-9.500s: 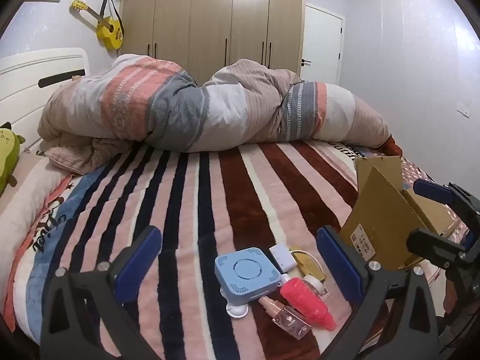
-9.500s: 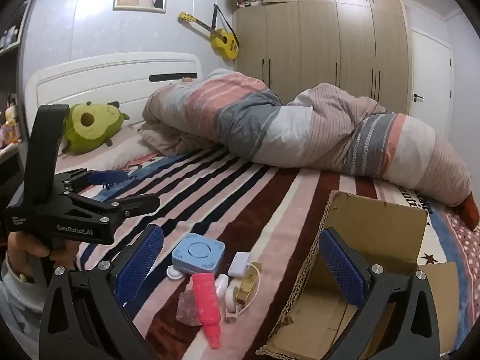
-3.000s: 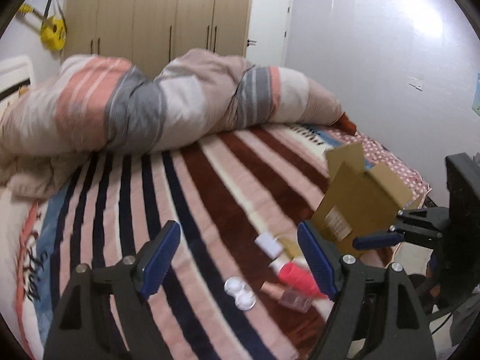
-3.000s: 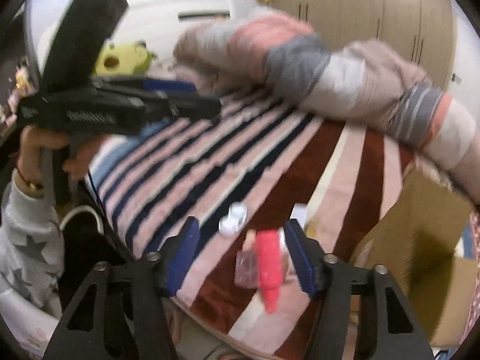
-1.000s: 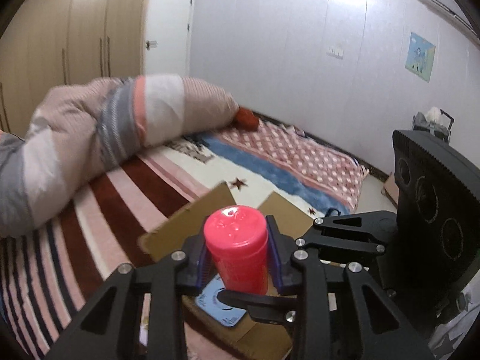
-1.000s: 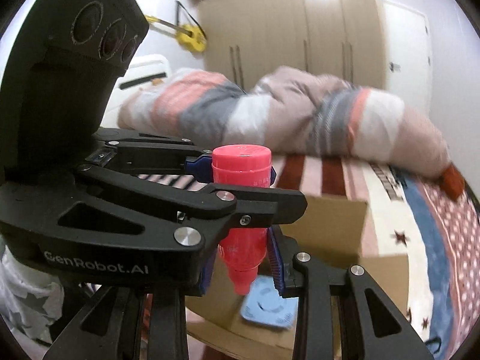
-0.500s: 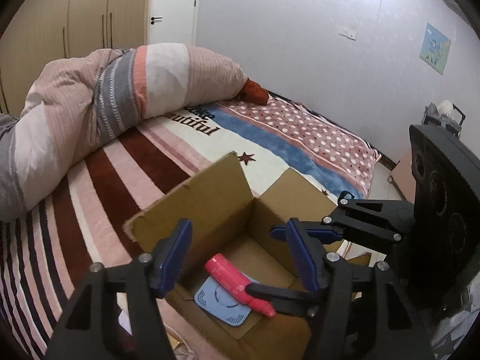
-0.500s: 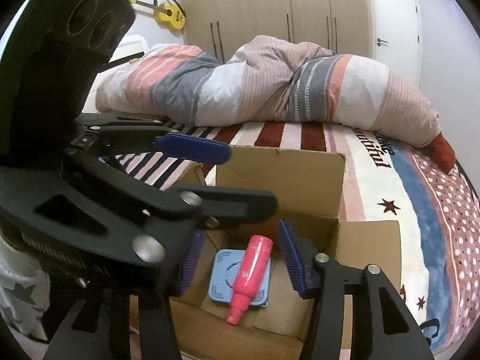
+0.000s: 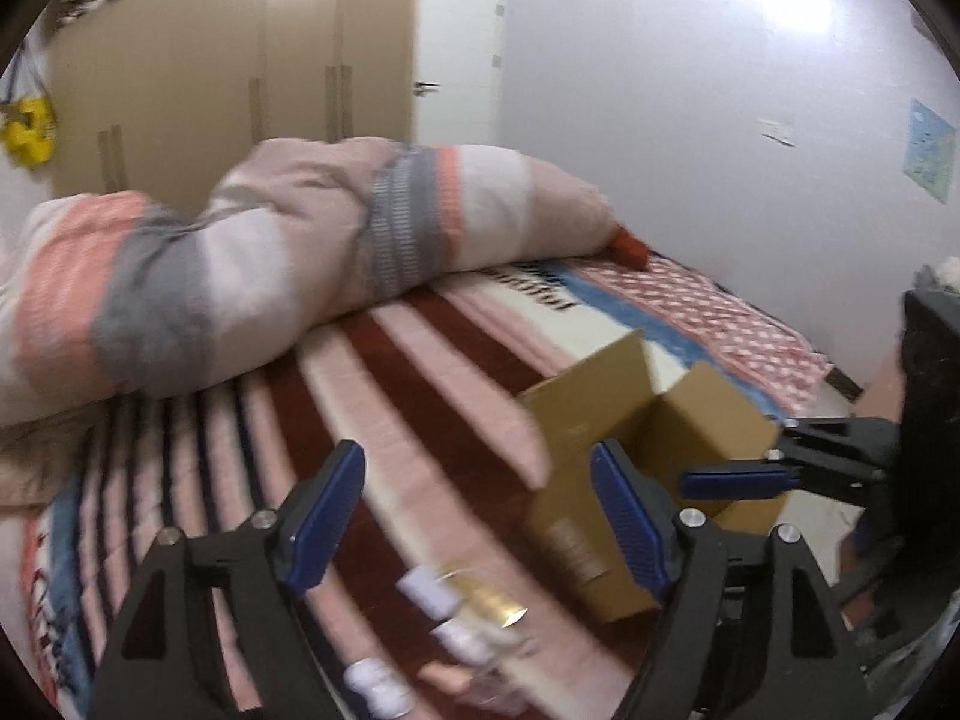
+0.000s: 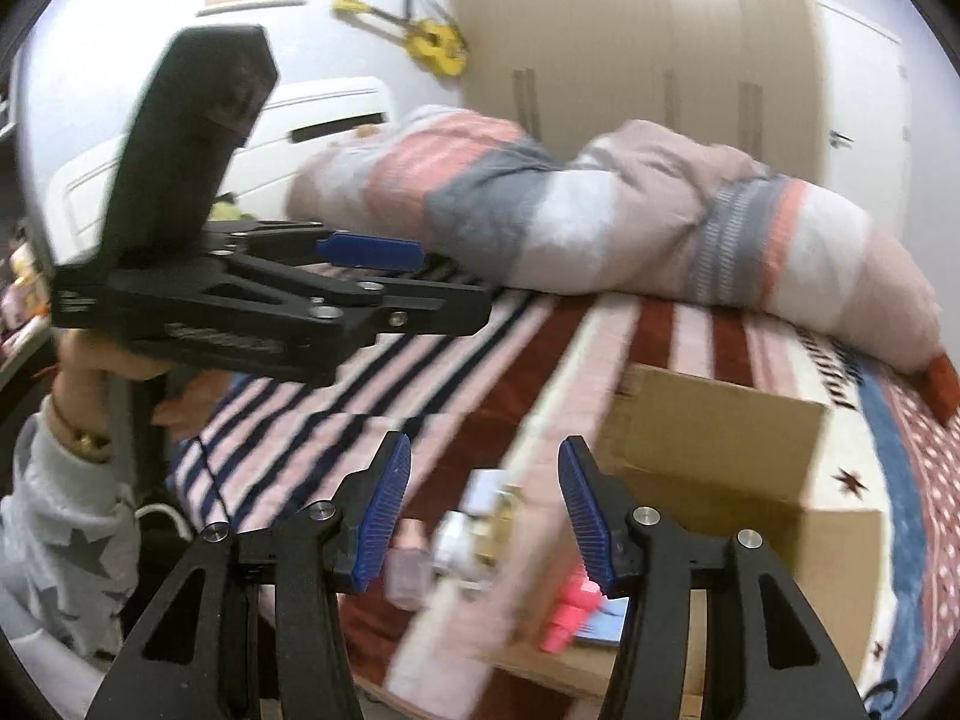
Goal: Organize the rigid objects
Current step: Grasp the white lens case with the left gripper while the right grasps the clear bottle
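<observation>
An open cardboard box [image 10: 720, 438] stands on the striped bed; a pink bottle [image 10: 570, 612] lies in it on a blue device [image 10: 609, 624]. Left of the box lie a clear bottle [image 10: 408, 564], a white piece [image 10: 456, 540] and a gold item [image 10: 504, 516]. My right gripper [image 10: 485, 516] hangs open above them, holding nothing. In the left wrist view the same small items are blurred: the gold item [image 9: 489, 606], a white piece [image 9: 426, 594] and white caps [image 9: 372, 678]. The left gripper [image 9: 477, 519] is above them beside the box [image 9: 648, 450], its jaws opening with nothing between them.
A rolled striped duvet [image 10: 600, 222] lies across the far side of the bed. Wardrobes [image 9: 210, 96] and a door stand behind it. A person's hand [image 10: 90, 360] in a star-print sleeve holds the left gripper [image 10: 420, 276]. The bed's near edge runs just below the small items.
A second ago both grippers were shut on the pink bottle above the box. They let it drop in, and both have swung left from the box toward the small items.
</observation>
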